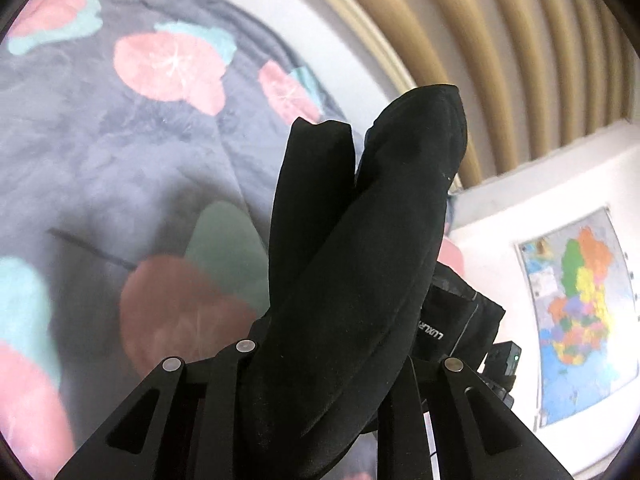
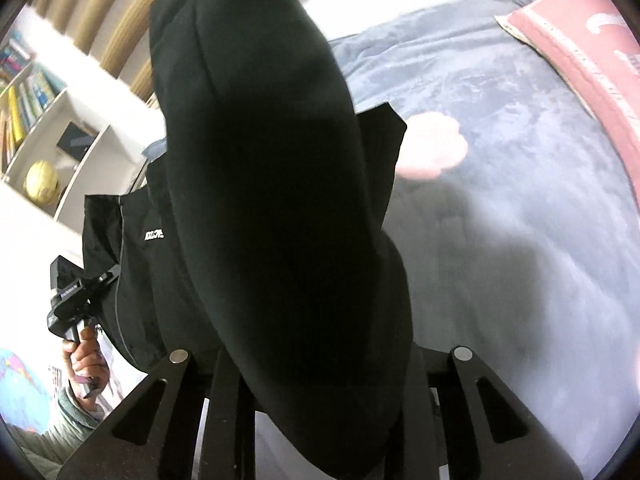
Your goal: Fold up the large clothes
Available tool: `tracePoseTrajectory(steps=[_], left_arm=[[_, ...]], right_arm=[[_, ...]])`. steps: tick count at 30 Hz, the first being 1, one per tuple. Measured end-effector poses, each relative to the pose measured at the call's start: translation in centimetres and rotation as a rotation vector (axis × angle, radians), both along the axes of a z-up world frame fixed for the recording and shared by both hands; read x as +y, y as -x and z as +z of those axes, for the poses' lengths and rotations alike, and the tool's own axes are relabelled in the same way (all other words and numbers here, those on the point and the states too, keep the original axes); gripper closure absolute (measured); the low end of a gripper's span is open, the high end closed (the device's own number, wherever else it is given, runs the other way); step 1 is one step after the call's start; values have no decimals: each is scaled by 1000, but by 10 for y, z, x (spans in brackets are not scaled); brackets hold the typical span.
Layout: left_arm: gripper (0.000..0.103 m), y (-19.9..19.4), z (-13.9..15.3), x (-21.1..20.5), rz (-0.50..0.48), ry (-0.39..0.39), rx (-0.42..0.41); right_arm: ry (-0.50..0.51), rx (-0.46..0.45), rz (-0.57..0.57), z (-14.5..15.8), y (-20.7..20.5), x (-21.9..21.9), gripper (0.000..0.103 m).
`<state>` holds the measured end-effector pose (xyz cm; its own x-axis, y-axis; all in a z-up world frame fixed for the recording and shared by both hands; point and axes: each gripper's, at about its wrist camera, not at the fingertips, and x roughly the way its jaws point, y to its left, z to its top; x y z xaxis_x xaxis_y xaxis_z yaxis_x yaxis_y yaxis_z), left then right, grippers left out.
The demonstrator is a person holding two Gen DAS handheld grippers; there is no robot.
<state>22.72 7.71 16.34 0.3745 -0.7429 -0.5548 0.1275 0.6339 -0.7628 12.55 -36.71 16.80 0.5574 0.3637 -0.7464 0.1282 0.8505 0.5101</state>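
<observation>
Black fabric of the garment bunches between the fingers of the left gripper, which is clamped on it and lifts it above the bed with its grey floral blanket. Likewise the right gripper is pinched tight on another thick fold of the same garment, held up over the bed's plain grey stretch. At the left edge of the right view a hand grips the other handle. A pink pillow lies toward the bed's far corner.

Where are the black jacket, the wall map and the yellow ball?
black jacket [image 2: 260,200], right wrist view, on its dark bulging fabric.
wall map [image 1: 580,312], left wrist view, on its coloured middle.
yellow ball [image 2: 42,181], right wrist view, on its middle.
</observation>
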Motion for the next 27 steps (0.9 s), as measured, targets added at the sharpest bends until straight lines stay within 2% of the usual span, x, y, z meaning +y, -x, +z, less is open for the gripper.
tracePoseTrajectory(steps=[3,7,11,13,14,15,17,19,21,23,27], left_arm=[[82,32,10,15,-17,-13,3],[82,79,-6,33,-36,-53,90],[81,109,-51,48,-23,-92,215],[74,111,-83,59,24,-128,273],[70,108,-103,71,79,-127,316],[63,106,-116,81,117,-103,350],[60,97,-144,104,187,-4,430],[59,91,-159,119,215,75,488],[59,88,-154,130,230,84,487],[59,89,-133,139,231,16,434],[59,99,-79,145,219,-123,290]], right_arm=[[-8,35,6,7,37,15,76],[-27,122,8,-9,69,32,76],[-44,225,-2,-50,81,43,77],[-67,224,-44,-68,77,48,76],[-73,231,-76,-75,75,44,75],[-89,251,-114,-84,72,39,72],[-111,286,-181,-100,71,36,67],[-88,326,-226,-112,71,34,46],[-43,365,-259,-118,73,35,43],[20,383,-281,-112,88,43,43],[166,341,-281,-70,108,45,42]])
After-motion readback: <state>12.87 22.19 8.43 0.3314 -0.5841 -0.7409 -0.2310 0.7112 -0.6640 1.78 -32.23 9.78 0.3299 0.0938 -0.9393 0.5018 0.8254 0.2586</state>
